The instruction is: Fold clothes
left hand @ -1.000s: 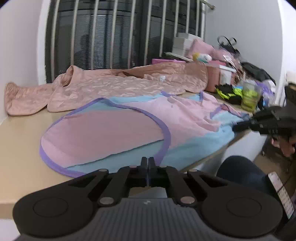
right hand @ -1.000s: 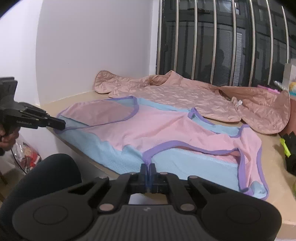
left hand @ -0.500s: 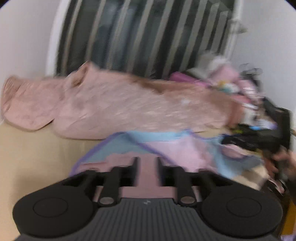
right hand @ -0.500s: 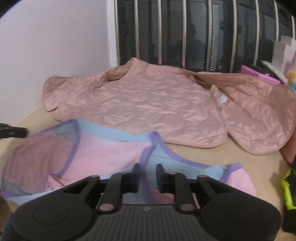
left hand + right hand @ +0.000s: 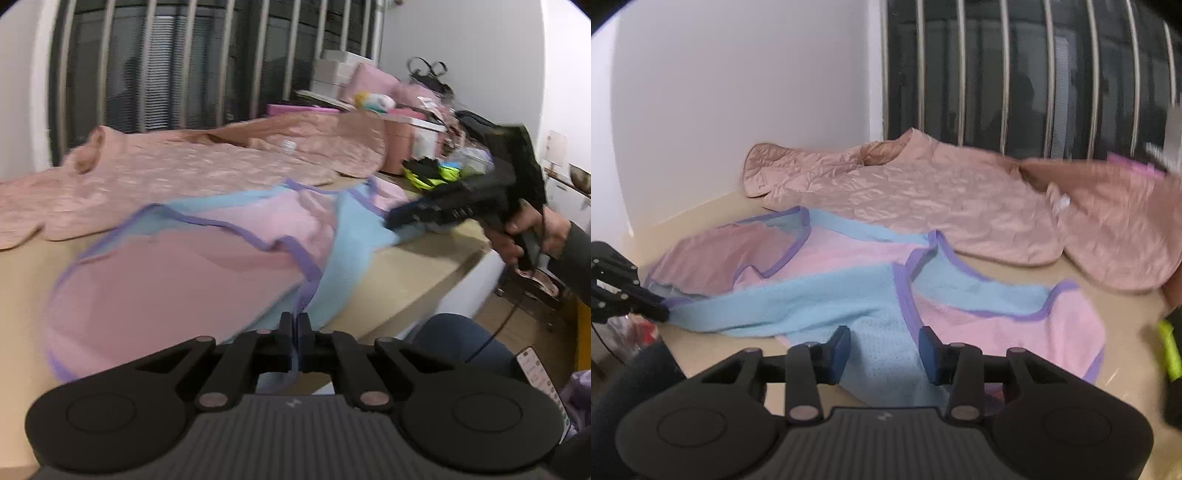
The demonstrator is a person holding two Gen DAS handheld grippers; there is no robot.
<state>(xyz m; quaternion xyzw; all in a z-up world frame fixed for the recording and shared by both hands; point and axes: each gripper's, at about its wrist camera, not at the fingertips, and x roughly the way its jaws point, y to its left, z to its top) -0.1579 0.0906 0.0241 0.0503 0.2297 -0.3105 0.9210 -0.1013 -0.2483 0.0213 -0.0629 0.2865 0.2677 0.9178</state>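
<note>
A pink and light-blue garment (image 5: 177,280) with purple trim lies spread on the beige table (image 5: 399,280). My left gripper (image 5: 295,328) is shut on its purple-edged hem at the near left; the right wrist view shows the left gripper (image 5: 661,314) with blue cloth stretched from its tip. Over the garment (image 5: 997,325), my right gripper (image 5: 884,350) is open, its jaws wide apart above blue mesh cloth. A hand (image 5: 528,232) holds the right gripper (image 5: 391,221) at the garment's right end.
A quilted pink jacket (image 5: 184,173) lies behind the garment, against the barred window (image 5: 184,55). Pink boxes (image 5: 399,147) and a neon-green item (image 5: 436,177) crowd the table's right end. A white wall (image 5: 738,92) closes the left. The person's knee (image 5: 458,339) is below the table's front edge.
The garment's blue lower part, earlier at the table's front edge, now lies pulled up across the pink. My right gripper went from shut to open. The left parted briefly and is shut again.
</note>
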